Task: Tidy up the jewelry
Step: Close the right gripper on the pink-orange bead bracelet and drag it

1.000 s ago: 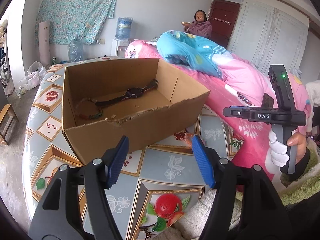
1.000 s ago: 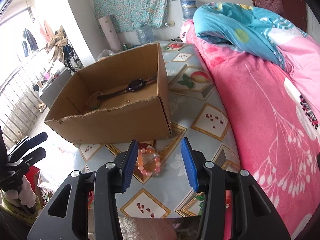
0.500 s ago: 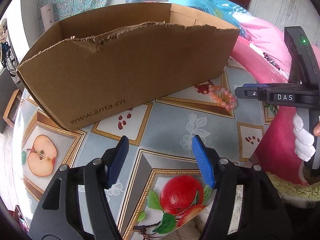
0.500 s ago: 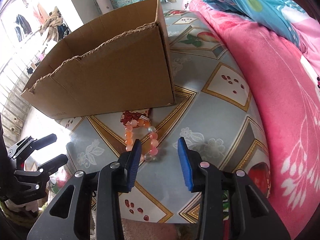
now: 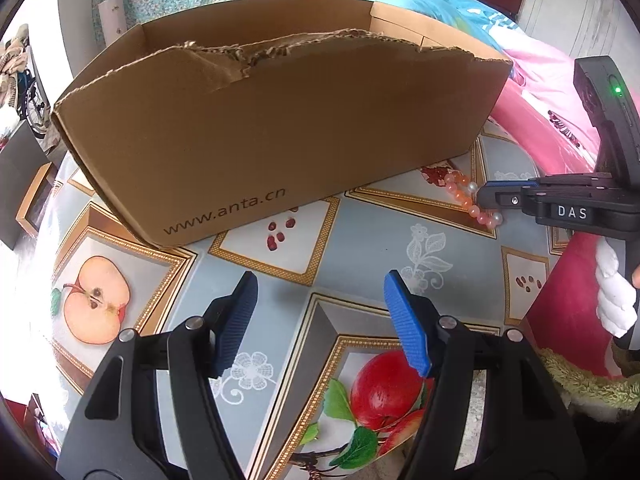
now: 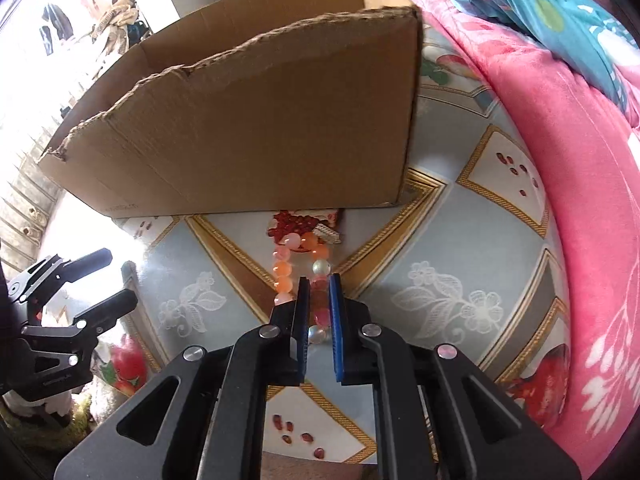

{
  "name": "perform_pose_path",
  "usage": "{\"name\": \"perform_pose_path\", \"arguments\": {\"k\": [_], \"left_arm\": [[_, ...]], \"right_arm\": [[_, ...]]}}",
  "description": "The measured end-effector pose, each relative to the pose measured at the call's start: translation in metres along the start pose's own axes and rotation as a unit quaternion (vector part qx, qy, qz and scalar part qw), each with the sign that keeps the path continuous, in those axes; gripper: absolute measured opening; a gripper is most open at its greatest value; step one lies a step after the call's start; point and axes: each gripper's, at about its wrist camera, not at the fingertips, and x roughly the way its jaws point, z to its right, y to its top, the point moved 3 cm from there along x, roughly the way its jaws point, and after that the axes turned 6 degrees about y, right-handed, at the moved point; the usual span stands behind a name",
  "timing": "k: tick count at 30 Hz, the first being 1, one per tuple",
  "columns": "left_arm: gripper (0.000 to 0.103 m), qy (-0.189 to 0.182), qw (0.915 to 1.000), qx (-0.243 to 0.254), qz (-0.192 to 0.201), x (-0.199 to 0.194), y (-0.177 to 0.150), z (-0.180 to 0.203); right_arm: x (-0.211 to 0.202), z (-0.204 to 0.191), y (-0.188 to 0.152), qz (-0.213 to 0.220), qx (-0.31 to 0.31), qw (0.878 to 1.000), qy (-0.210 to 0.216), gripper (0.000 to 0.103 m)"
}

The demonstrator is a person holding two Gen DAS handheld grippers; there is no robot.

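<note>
Bracelet [image 6: 298,258]: loop of round orange, pink and clear beads, lying flat on the patterned counter [image 6: 460,240], just in front of the box's near right corner.
Bracelet, near end: between the blue pads of the right hand-held gripper [image 6: 318,292], whose jaws are closing on it.
Cardboard box [image 5: 280,120]: brown, open-topped, upright, torn near rim, "www.anta.cn" printed on its front wall; contents hidden.

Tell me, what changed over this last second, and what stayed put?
Both grippers dropped toward the table. The right gripper came down over the pink bead bracelet and its jaws are closing around one side of it. The left gripper stayed open and empty. The cardboard box and the bracelet have not moved.
</note>
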Motion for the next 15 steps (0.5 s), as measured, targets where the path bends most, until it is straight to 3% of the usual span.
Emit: {"name": "perform_pose_path", "arguments": {"k": [10, 15], "left_arm": [[0.062, 0.041, 0.9985, -0.036, -0.007, -0.008, -0.003, -0.031], [0.062, 0.051, 0.9973, -0.050, -0.016, -0.007, 0.000, -0.038]], "right_arm": [[0.012, -0.086, 0.006, -0.011, -0.056, 0.993, 0.107, 0.010], [0.020, -0.090, 0.009, -0.015, -0.075, 0.994, 0.083, 0.010]]}}
